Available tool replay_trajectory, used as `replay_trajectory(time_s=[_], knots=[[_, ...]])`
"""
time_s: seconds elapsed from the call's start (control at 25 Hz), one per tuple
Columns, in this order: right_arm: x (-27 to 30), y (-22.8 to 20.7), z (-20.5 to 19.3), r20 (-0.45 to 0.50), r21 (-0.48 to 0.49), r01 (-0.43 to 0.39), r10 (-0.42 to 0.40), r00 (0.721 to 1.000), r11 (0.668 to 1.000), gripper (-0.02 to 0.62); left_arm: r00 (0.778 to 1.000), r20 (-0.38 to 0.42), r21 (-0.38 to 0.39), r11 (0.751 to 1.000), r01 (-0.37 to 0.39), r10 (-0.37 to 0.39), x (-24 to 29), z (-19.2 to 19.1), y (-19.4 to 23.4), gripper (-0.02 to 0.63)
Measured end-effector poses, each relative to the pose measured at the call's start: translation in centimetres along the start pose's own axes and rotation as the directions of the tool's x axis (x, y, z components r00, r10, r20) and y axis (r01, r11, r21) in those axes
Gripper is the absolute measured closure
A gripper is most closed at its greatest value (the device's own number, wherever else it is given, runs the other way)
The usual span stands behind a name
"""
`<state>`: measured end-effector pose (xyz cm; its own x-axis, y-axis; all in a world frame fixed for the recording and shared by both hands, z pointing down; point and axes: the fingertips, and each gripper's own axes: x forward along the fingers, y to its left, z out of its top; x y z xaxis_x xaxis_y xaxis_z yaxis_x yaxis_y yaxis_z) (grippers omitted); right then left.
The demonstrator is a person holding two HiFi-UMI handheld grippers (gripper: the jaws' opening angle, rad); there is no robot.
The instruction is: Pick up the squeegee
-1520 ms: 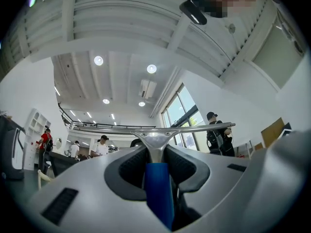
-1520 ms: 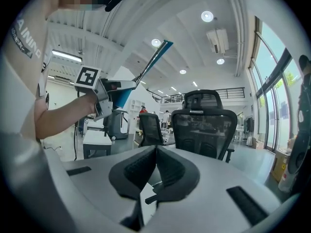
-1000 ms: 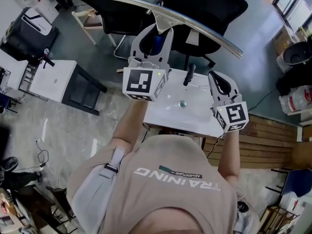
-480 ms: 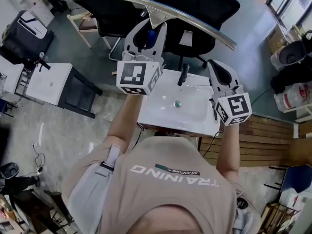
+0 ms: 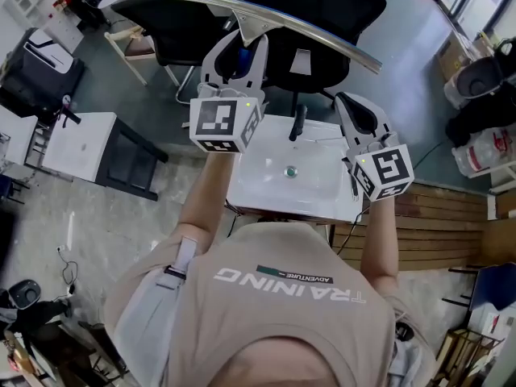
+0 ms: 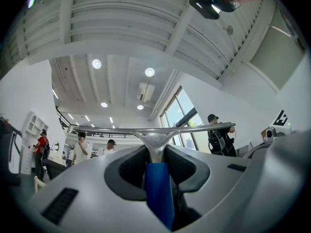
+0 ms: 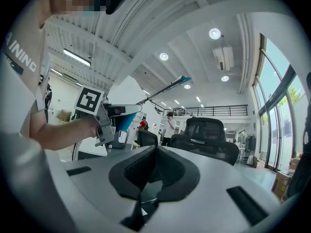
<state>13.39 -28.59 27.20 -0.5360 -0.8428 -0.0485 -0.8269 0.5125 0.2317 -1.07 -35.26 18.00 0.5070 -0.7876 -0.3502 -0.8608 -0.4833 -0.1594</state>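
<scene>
**Q:** Head view: what does the left claw (image 5: 242,51) carry?

**A:** It is clenched on the blue handle (image 5: 236,64) of the squeegee (image 5: 274,21). The squeegee is off the tabletop and held in the air. Its long metal blade crosses in front of the black office chair (image 5: 330,14), beyond the white basin (image 5: 266,185). The right claw (image 5: 355,107) hangs over the basin's right edge, pressed together on nothing. The shirt (image 5: 282,297) reads "TRAINING" and, smaller, "ADVENTURE", upside down from this camera.

**Q:** Left gripper view?

**A:** The blue handle sits gripped between the two jaws. The blade runs crosswise just past their tips, against the white ceiling (image 6: 121,28).

**Q:** Right gripper view?

**A:** The jaws meet with nothing between them. At left are the other gripper's marker cube (image 7: 90,100) and the raised squeegee. The letters "INING" show on the shirt.
</scene>
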Motion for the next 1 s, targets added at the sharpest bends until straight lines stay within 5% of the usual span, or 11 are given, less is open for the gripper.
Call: replay_trajectory(time_s=[1.0], knots=[[1.0,-1.7,-0.8,0.029,0.031,-0.022,0.021,0.999,0.999,0.563,0.999,-0.016,0.005,0.999,-0.051,0.051,0.4,-1.8,0.2,0.48]])
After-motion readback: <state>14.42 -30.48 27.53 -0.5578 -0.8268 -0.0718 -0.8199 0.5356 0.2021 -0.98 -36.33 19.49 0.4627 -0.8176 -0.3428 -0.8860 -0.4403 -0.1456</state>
